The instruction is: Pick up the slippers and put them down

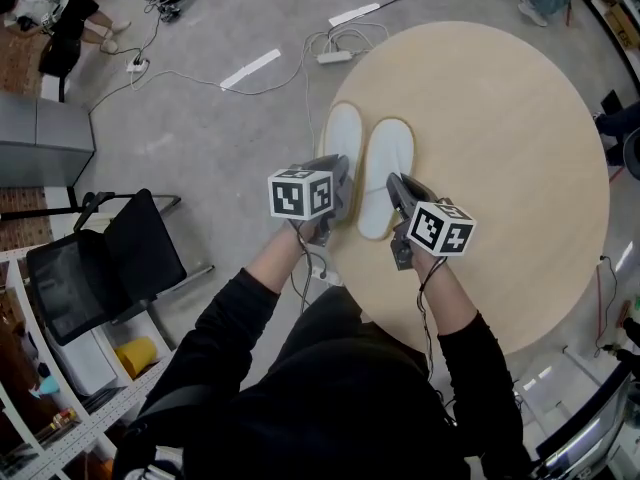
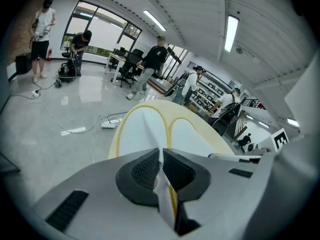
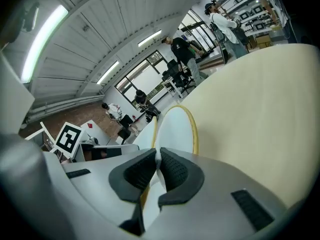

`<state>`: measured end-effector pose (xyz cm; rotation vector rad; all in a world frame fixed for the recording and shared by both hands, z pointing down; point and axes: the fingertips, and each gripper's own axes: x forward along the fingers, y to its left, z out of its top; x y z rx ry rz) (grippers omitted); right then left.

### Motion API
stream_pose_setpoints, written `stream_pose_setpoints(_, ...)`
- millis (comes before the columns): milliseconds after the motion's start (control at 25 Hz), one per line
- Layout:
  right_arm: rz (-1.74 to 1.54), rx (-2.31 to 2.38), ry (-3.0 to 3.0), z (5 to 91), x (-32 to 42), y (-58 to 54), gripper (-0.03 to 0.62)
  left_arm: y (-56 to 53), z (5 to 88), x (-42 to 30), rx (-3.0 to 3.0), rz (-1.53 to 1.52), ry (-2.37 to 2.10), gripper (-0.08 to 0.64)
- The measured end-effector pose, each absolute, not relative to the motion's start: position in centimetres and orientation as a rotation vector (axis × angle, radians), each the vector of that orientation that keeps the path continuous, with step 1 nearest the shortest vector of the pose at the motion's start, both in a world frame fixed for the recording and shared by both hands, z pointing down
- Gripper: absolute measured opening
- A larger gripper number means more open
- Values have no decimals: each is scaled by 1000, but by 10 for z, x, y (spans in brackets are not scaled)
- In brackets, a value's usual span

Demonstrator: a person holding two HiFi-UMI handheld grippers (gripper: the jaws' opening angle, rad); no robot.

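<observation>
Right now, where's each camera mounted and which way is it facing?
Head view: on the person's head, looking steeply down at the round table, left slipper and right slipper; both forearms, left gripper and right gripper show.
Left gripper view: on the left gripper, looking along its jaws, shut on the left slipper, toward the room.
Right gripper view: on the right gripper, jaws shut on the right slipper, facing across the table.
Shared: both gripper views show both slippers.
</observation>
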<state>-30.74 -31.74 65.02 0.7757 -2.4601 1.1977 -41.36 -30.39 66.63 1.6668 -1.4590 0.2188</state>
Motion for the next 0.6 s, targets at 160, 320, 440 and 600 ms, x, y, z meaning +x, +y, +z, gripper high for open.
stream_pose_setpoints(160,1204,779,-2433,668,-314,-335,32,-322,683,-417,1663,245,-1444,38)
stream_pose_setpoints(320,1218,771,-2411,681,-321,-345,34,-330,696,-420,1655,270,-1433,38)
stream_pose_setpoints(440,1234,763,-2392,689,-323,-345,32,-330,701,-420,1657,275,-1426,37)
stream_pose_setpoints(600,1253,756,-2364,701,-328,-347,34,-331,708,-423,1670,303,-1421,37)
